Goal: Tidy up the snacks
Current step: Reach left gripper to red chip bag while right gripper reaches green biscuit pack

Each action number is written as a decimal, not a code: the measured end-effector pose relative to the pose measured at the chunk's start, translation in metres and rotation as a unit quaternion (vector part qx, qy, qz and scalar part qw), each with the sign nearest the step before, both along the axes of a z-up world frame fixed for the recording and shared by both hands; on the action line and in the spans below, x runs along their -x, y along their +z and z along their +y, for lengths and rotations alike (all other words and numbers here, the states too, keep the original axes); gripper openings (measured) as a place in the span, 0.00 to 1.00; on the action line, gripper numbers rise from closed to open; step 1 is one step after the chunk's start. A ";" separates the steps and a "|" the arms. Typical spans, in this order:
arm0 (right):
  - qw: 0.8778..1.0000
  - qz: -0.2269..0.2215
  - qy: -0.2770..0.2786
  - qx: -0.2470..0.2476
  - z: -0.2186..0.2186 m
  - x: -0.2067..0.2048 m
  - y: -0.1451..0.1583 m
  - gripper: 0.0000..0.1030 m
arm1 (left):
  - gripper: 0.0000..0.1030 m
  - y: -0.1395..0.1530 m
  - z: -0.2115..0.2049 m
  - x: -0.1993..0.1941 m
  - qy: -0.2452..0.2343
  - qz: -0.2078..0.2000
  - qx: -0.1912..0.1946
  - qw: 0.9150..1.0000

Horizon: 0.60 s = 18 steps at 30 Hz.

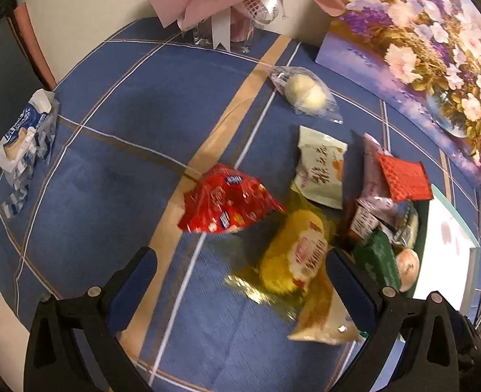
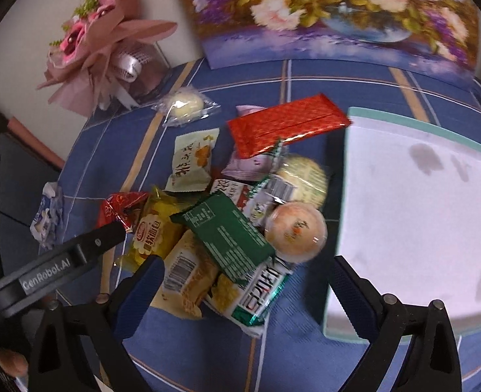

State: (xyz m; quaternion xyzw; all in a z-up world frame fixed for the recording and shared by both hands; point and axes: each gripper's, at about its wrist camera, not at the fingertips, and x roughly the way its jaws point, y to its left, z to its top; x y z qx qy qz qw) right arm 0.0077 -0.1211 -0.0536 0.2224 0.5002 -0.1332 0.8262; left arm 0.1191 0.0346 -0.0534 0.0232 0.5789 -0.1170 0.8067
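Found the left tongs [image 1: 240,261] spread wide, nothing between the pads. Found the right tongs [image 2: 247,271] equally wide and empty, poised over the snack heap.

Placed the red packet [image 1: 227,202] just ahead of the left tongs' tips, the yellow packet [image 1: 292,261] below and between them. Placed the green packet [image 2: 227,232] and a round bun in clear wrap [image 2: 296,232] just beyond the right tongs, the pale box [image 2: 404,121] beside their right finger.

Judged every packet light, crinkly and slick, likely to slide or buckle under a squeeze. Judged the crimped end seams the surest hold. Reckoned the bun soft and easily crushed, so favoured pinching its loose wrap over its body.

Learned only from the left wrist view of a blue-and-white wrapper [image 1: 24,134] well off to the left, apart from the heap. Learned only from the right wrist view how open the box lay, and that the left tongs' finger sat touching or just beside the red packet; could not tell which.
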 end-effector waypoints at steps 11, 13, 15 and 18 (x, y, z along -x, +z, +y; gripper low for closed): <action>0.999 -0.017 0.032 -0.032 -0.003 -0.024 -0.011 0.98 | 0.91 -0.021 -0.001 -0.040 -0.018 0.019 -0.002 1.000; 0.998 -0.020 0.039 -0.034 -0.002 -0.026 -0.012 0.98 | 0.91 -0.026 -0.001 -0.047 -0.021 0.028 0.010 0.999; 0.998 -0.016 0.043 -0.039 -0.002 -0.029 -0.015 0.94 | 0.91 -0.028 -0.003 -0.050 -0.021 0.033 0.016 0.999; 0.998 -0.012 0.046 -0.043 -0.003 -0.031 -0.020 0.91 | 0.91 -0.032 -0.005 -0.055 -0.022 0.039 0.025 0.999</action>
